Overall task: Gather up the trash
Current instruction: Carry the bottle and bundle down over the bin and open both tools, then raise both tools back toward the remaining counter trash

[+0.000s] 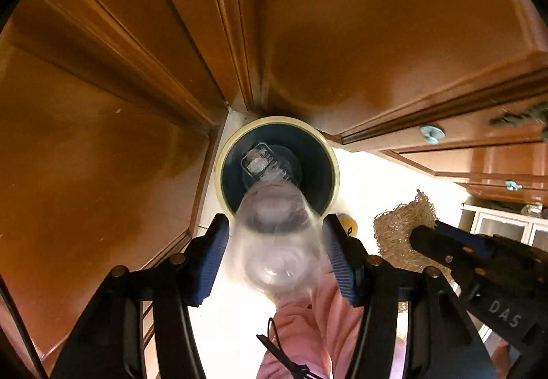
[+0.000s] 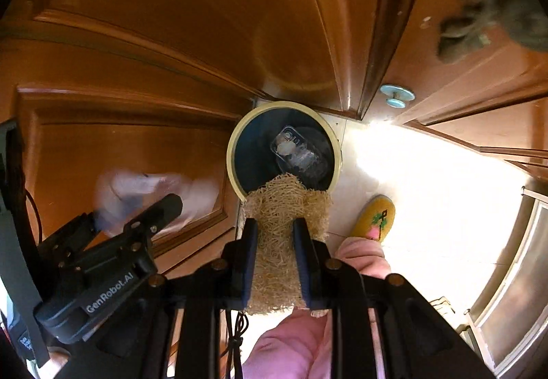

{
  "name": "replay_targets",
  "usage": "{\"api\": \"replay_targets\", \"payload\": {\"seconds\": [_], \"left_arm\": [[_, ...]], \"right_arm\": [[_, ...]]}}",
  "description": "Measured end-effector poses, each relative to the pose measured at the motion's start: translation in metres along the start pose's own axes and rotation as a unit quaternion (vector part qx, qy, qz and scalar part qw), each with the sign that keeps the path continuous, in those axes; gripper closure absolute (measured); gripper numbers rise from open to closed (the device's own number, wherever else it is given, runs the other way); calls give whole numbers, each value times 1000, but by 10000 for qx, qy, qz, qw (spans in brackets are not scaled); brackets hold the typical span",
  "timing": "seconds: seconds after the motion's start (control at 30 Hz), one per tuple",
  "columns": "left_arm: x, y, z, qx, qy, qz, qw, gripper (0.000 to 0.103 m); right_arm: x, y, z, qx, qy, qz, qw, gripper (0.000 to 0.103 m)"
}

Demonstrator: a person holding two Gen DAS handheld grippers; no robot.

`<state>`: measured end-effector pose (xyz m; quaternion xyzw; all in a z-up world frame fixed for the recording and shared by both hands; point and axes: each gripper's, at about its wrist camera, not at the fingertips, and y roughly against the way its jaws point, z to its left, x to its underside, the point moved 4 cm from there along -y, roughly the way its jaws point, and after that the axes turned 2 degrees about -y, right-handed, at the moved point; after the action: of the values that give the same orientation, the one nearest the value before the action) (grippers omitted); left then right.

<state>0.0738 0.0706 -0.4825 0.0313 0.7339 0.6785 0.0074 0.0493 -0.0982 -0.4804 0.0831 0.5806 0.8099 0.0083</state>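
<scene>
Hanging over the round bin (image 1: 328, 153) on the pale floor (image 2: 428, 173) by the wooden cabinets (image 1: 102, 105), the left gripper (image 1: 275, 254) is holding a clear plastic cup (image 1: 274, 235), its jaws pinching the cup's sides. Beside it, the right gripper (image 2: 274, 259) is pinching a straw-coloured fibrous scrubber (image 2: 277, 207) above the same bin, where a clear plastic container (image 2: 298, 153) is already lying.

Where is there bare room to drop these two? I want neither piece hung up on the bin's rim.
Inside the bin, the dark floor left of the clear plastic container is bare. The floor tile between the bin and the yellow slipper is free. It is crowded at the near rim, where the loofah and clear cup overlap it.
</scene>
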Motion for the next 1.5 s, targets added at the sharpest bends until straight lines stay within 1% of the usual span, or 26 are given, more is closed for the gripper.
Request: {"api": "replay_targets", "payload": {"seconds": [0.1,0.17,0.2,0.33,0.4,0.5,0.6,0.63,0.67,0.7,0.73,0.77,0.83,1.0,1.13,1.23,1.3,1.37,1.5], "left_arm": [[-5,-11,-1,59,51,18,10000,45],[-9,-18,1,-23,70,-7,10000,38],[-9,-18,2,-73,70,-40,9999,37],[-2,-19,7,-292,90,-177,9994,26],[6,-17,10,-432,108,-219,9988,25],[17,-15,16,-533,156,-210,9982,25],[27,-12,22,-600,215,-229,9977,25],[30,-9,24,-615,240,-242,9975,25],[32,-7,26,-621,254,-255,9974,25],[35,-2,27,-630,276,-267,9973,24],[38,4,28,-635,297,-287,9971,24],[39,10,28,-644,318,-316,9969,24],[40,17,28,-679,346,-367,9964,23],[41,51,30,-707,430,-510,9953,23],[43,87,24,-696,386,-729,9942,23],[42,114,12,-755,147,-854,9934,23],[43,139,1,-764,-47,-1007,9920,22],[43,159,-7,-711,-151,-1114,9911,20],[44,202,-22,-564,-313,-1362,9886,20]], "right_arm": [[-8,-17,0,28,15,40,10000,81],[-13,-29,-2,52,26,75,10000,81],[-15,-34,-3,60,14,104,9999,81],[-21,-59,-3,56,-59,258,9996,80],[-23,-68,-1,57,-24,316,9995,78],[-27,-75,9,104,28,332,9994,78],[-27,-74,24,-30,141,316,9994,77],[-27,-72,26,-61,175,283,9994,75],[-27,-69,30,-114,220,218,9995,68],[-26,-65,33,-144,263,146,9994,64],[-25,-61,36,-171,290,67,9994,57],[-24,-58,40,-204,311,6,9993,55],[-20,-47,46,-253,391,-104,9989,53],[-7,-16,56,-368,475,-191,9980,53],[11,26,61,-454,579,-341,9967,53],[21,60,59,-600,526,-461,9957,53],[27,87,61,-664,515,-603,9946,53],[35,118,62,-734,496,-778,9930,53],[47,169,68,-855,504,-1128,9887,53]]}}
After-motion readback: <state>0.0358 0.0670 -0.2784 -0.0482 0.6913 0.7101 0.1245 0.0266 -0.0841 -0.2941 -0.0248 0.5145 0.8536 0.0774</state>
